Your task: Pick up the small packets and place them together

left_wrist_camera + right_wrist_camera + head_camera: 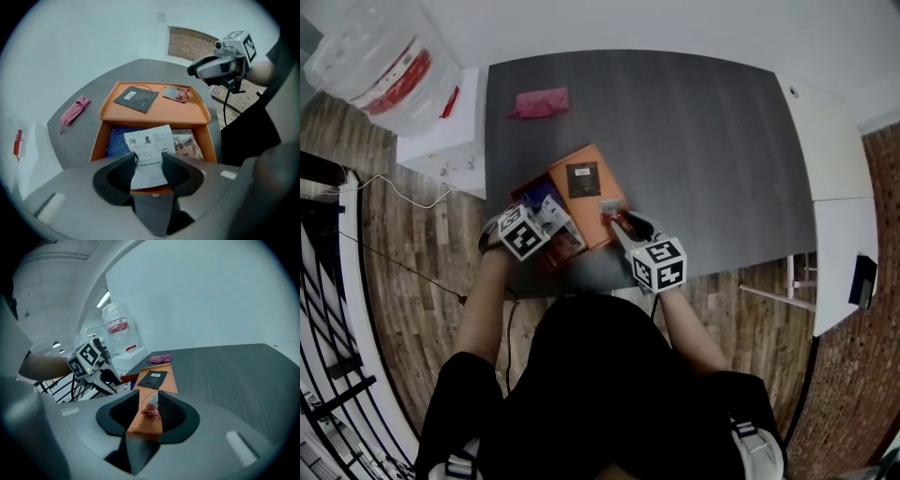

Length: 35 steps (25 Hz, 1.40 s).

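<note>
Pinching the white packet (147,140) over the near box (98,140), the left gripper (149,157) seems ready to carry it to the far lid (159,112), where the right gripper (149,401) stands half-open around the red packet (151,411), not gripping.

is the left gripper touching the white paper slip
Touching: in the left gripper view, both fingers pinch the white paper slip at its lower edges, and it narrows between them.
</note>
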### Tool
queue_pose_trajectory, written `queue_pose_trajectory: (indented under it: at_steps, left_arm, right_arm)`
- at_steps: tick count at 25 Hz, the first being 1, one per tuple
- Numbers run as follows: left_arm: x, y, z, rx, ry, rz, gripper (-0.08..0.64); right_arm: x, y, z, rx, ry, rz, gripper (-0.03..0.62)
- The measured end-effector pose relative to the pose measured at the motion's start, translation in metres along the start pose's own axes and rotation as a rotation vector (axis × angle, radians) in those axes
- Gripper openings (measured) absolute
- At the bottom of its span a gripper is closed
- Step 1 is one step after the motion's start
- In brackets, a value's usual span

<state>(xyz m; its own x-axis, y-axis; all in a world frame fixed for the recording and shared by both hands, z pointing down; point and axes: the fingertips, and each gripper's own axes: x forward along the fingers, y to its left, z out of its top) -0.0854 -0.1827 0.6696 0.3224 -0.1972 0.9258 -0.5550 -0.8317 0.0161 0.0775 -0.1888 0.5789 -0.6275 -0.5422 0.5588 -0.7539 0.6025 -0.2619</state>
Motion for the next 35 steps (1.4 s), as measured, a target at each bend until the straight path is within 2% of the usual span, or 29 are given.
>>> queue_pose_trajectory:
  at_steps: [8, 13, 16, 30, 35]
  left_arm:
    - [-0.019, 0.016, 0.005, -0.016, -0.042, 0.061, 0.175]
    - [-0.032, 0.030, 0.015, -0.055, -0.098, 0.100, 0.173]
    - [-0.036, 0.034, 0.020, -0.042, -0.102, 0.116, 0.173]
    - [-0.019, 0.032, 0.072, 0.043, -0.142, 0.074, 0.173]
    - [-0.010, 0.025, 0.090, 0.072, -0.153, 0.037, 0.173]
  right_arm:
    - [0.004, 0.007, 0.010, -0.037, -0.020, 0.010, 0.127]
    - [0.006, 0.007, 0.020, -0.052, -0.039, 0.006, 0.127]
    - [0.006, 0.008, 0.021, -0.068, -0.040, 0.001, 0.127]
    - [-0.009, -0.014, 0.010, -0.022, -0.049, -0.075, 0.127]
    - [-0.017, -0.025, 0.007, 0.008, -0.054, -0.101, 0.127]
